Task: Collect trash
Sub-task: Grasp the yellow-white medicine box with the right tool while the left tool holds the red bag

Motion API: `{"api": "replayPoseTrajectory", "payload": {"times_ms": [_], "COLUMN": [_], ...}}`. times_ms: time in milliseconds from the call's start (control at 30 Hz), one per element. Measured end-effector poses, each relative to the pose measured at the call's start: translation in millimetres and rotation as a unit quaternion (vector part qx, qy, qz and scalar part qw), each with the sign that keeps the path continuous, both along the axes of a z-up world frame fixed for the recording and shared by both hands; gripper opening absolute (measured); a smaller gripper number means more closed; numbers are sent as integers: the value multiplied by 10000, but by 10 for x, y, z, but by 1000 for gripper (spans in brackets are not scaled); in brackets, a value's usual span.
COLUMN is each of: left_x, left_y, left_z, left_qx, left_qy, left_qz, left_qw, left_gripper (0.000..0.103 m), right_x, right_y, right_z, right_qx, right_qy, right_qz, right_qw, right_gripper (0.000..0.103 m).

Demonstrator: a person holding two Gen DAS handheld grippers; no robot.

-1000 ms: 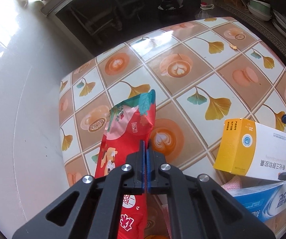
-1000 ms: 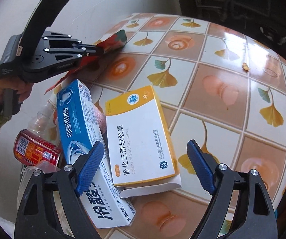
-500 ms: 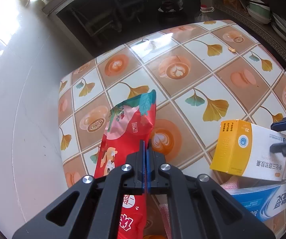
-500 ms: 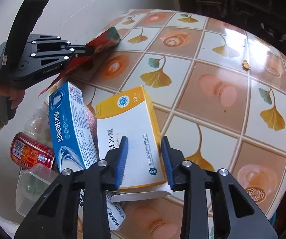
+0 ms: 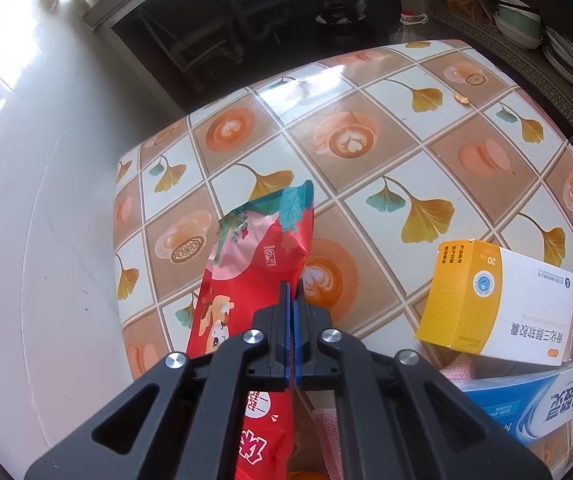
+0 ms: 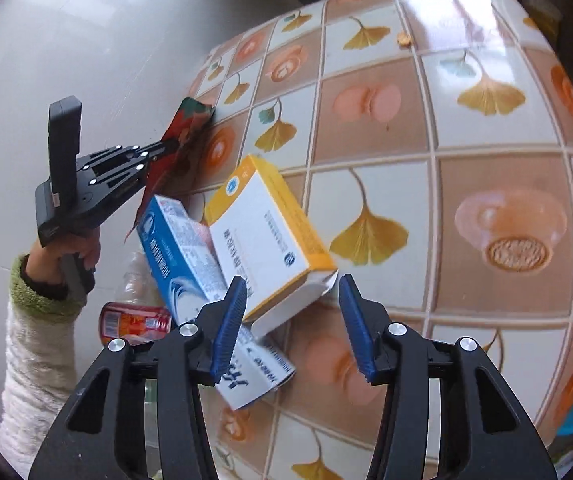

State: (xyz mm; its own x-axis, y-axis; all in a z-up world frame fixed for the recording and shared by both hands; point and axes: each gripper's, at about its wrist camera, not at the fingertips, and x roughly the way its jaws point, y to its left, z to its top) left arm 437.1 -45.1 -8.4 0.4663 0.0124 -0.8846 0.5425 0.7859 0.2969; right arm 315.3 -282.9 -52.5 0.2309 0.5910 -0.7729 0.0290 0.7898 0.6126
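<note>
Left wrist view: the left gripper (image 5: 291,300), jaws clamped on a red foil snack wrapper (image 5: 258,264), holds it above the tiled-pattern table (image 5: 366,128). Right wrist view: the right gripper (image 6: 292,322), jaws opening, straddles the yellow-and-white cardboard box (image 6: 270,232) without pressing it. By appearance, collection is early: blue toothpaste carton (image 6: 182,252) and red can (image 6: 136,322) lie uncollected.

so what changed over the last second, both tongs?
The right tongs rolled and swung over the yellow-and-white box, pinched nearly shut, and are opening again around its near corner without gripping. The box shifted slightly. The left tongs stayed clamped on the red wrapper, unmoved.
</note>
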Motion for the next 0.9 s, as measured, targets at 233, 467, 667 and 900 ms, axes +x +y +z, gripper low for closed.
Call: {"api": "replayPoseTrajectory", "payload": {"times_ms": [233,467,667,900], "left_x": [-18,-34,-55,-49], "left_y": [-10,5,-23,-65], "left_z": [0,20,21,21], "left_qx": [-17,0,-47,-57], "left_qy": [-7,-11,-21,-31], "left_qz": [26,42,-3,-74], "left_qw": [10000,10000,10000,10000], "left_gripper": [1,1,1,1], "right_x": [69,101,-178,-621], "right_y": [167,-50,-471,-368], "right_z": [-311,-240,-140,151], "right_qx": [483,621,138,-1275], "right_qy": [621,360,199,-202], "right_qz": [-276,-877,-1303,-599], "right_qw": [9965,9936,9912,9898], "right_gripper": [24,4,4,58]}}
